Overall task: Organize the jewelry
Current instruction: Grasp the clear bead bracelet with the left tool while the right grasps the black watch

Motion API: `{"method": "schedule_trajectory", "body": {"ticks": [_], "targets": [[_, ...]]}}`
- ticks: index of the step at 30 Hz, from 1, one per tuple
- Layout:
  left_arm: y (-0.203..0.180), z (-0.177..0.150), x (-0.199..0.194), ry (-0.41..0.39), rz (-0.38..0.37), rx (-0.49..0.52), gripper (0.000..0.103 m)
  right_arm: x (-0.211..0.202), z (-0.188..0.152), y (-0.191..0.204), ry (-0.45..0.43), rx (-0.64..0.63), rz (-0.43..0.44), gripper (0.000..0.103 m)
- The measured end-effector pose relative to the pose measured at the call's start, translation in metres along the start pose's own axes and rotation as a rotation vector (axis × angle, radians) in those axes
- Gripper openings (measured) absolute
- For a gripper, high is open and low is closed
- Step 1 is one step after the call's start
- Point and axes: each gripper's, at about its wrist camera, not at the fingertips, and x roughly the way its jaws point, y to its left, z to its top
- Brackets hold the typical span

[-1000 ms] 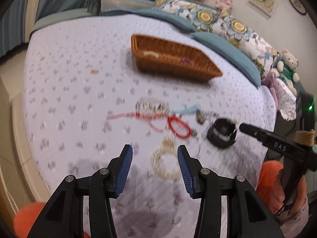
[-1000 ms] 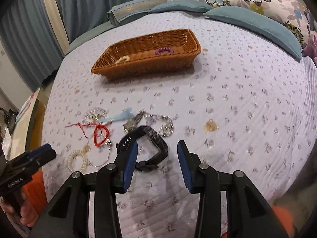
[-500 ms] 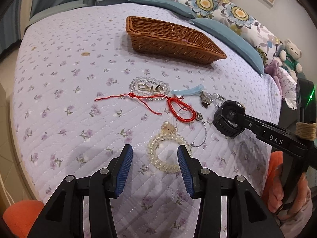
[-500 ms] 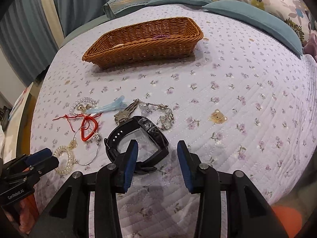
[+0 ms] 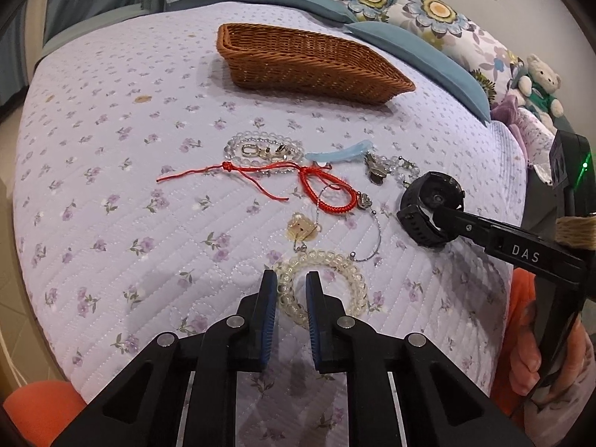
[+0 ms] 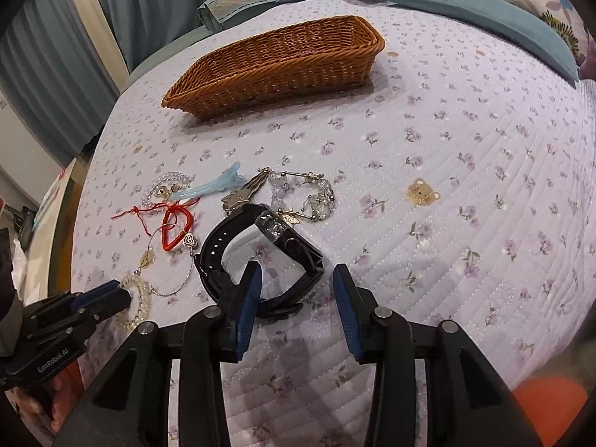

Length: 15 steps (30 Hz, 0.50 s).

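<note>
My left gripper (image 5: 291,292) pinches the clear bead bracelet (image 5: 324,283); right gripper (image 6: 296,290) wide around black watch (image 6: 260,253). Beads may slip.

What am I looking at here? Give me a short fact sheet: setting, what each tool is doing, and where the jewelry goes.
Setting: bed with floral quilt
Left tool: closed on the clear bead bracelet
Right tool: open, one finger inside the black watch strap loop
Container: wicker basket, beyond the pile
Loose pieces: red cord bracelet, blue hair clip, bear charm
</note>
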Motion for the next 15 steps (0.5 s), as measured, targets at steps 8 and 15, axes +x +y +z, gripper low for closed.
{"method": "schedule_trajectory", "body": {"ticks": [8,15], "targets": [[-0.007,-0.001,0.005,-0.001,0.019,0.032,0.015,0.007,0.004,0.001,-0.004,0.002,0.000,0.038],[-0.017,-0.002,0.000,-0.029,0.011,0.076,0.010,-0.003,0.004,0.005,-0.059,-0.017,-0.008,0.034]]}}
